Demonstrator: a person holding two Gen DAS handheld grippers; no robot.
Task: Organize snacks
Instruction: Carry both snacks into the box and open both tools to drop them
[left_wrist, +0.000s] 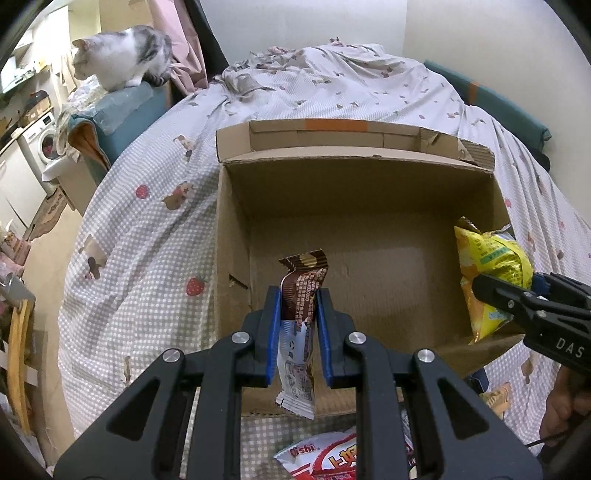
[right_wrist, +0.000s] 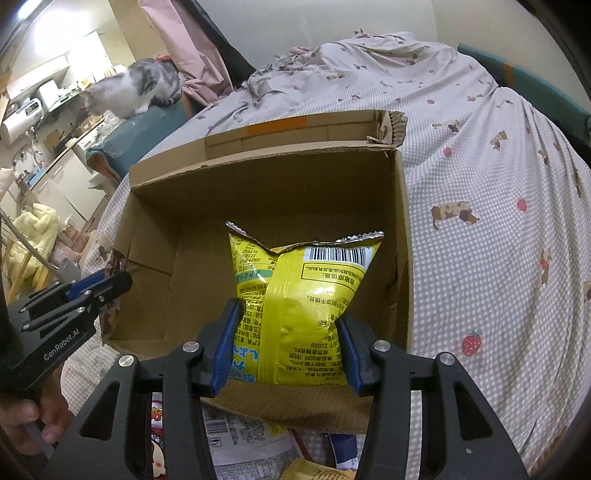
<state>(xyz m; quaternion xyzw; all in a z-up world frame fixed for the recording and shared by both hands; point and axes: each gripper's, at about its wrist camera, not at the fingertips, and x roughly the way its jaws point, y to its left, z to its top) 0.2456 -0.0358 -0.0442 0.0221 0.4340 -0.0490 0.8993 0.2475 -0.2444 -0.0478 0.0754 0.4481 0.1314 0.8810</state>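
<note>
An open cardboard box (left_wrist: 236, 229) (right_wrist: 400, 236) lies on the bed, its floor bare. My left gripper (left_wrist: 298, 295) is shut on a slim brown and white snack bar wrapper (left_wrist: 301, 288), held upright over the box's near left part. In the right wrist view that gripper (right_wrist: 110, 282) shows at the box's left wall. My right gripper (right_wrist: 290, 314) is shut on a puffy yellow chip bag (right_wrist: 303, 295), held over the box's near right side. From the left wrist view the yellow bag (left_wrist: 487, 266) and right gripper (left_wrist: 506, 288) appear at the box's right wall.
Loose snack packets lie on the bedspread before the box, one red and white (left_wrist: 321, 456), others white and printed (right_wrist: 243, 443). The checked bedspread (right_wrist: 480, 221) surrounds the box. A grey and white cat (left_wrist: 122, 55) sits on a teal headboard at the far left.
</note>
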